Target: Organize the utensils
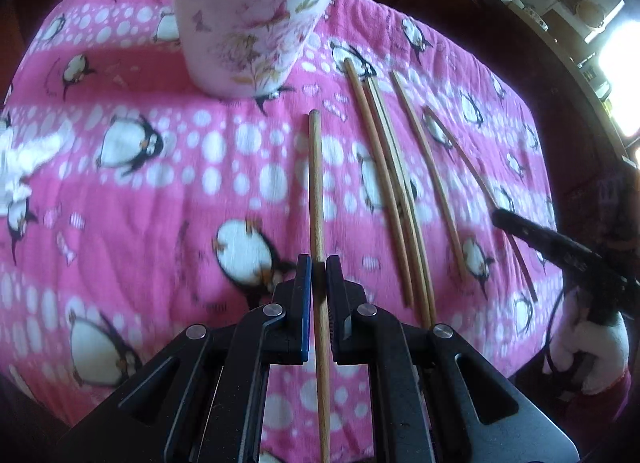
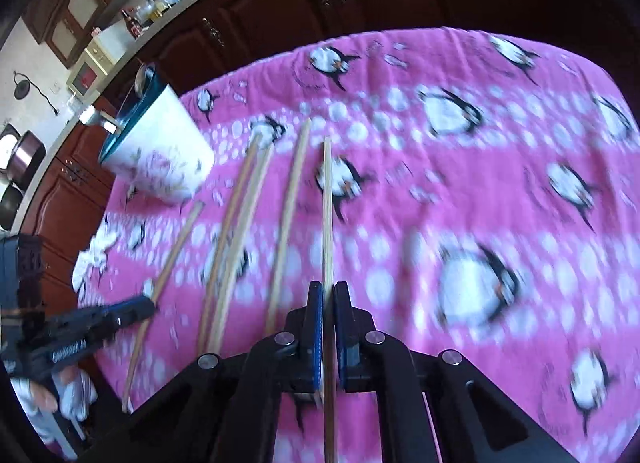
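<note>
My left gripper point(image 1: 319, 263) is pinched on a wooden chopstick point(image 1: 316, 183), the stick running straight out between the pads toward the far side of the table. My right gripper point(image 2: 328, 295) is doing the same with a thinner chopstick point(image 2: 327, 215), jaws pressed in on it, tip pointing far. Both views are a bit smeared, so I can't say how high either stick sits above the penguin blanket point(image 1: 140, 191).

The floral cup point(image 1: 248, 23) stands at the far side, teal-rimmed, and something pokes up out of it at the top edge of the left view, though it's cropped and I can't name it. In the right view a metal utensil or two show at its mouth, too blurred to say which. So some pieces look to be stowed already.

What's left: the two sticks in my grip, plus the loose chopsticks point(image 1: 384, 183) lying on the blanket between my two grippers, three or four as best I can count, two of them touching side by side and one apart to the right. A crumpled white cloth point(image 1: 24, 167) sits at the left edge.

My reckoning: partway through, with the cup as the likely home for all of these.
</note>
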Demonstrator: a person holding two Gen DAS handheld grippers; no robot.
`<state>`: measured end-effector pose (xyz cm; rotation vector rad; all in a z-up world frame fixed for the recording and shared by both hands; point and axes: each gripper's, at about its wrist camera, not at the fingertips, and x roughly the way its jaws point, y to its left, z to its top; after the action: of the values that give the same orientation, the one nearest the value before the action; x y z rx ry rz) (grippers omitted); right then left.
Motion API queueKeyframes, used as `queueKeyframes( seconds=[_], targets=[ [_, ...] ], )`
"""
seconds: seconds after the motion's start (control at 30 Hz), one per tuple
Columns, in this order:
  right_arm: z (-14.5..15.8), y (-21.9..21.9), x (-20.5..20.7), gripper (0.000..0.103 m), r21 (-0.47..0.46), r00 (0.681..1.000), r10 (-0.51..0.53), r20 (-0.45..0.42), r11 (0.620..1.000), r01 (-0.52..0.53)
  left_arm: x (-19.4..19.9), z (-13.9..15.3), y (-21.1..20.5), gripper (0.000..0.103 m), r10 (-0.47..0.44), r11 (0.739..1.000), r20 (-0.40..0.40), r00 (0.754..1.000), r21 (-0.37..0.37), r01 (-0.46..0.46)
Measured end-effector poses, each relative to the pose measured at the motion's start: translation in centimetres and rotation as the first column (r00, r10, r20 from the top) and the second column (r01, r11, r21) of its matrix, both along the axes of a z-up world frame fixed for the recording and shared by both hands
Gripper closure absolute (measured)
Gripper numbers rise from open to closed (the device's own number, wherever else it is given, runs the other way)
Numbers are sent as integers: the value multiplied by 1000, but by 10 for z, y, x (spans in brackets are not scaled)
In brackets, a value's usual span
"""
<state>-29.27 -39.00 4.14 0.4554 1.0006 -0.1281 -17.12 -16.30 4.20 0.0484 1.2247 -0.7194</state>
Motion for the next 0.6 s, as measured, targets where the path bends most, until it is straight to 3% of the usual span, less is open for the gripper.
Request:
queueKeyframes(
  seconds=[0.17, 0.3, 0.6],
  targets=[
    [-12, 8, -15, 98, 5, 996, 40, -79, 999, -40, -9, -8, 6, 97, -6, 1000, -24, 1000, 23, 7],
    [-2, 6, -4, 80, -56, 998, 31, -52, 998, -33, -1, -7, 7, 96, 24, 999, -36, 999, 26, -23],
    [4, 6, 51, 78, -112, 997, 64, -38, 991, -68, 25, 6, -15, 83, 32, 997, 71, 997, 68, -37]
  ],
)
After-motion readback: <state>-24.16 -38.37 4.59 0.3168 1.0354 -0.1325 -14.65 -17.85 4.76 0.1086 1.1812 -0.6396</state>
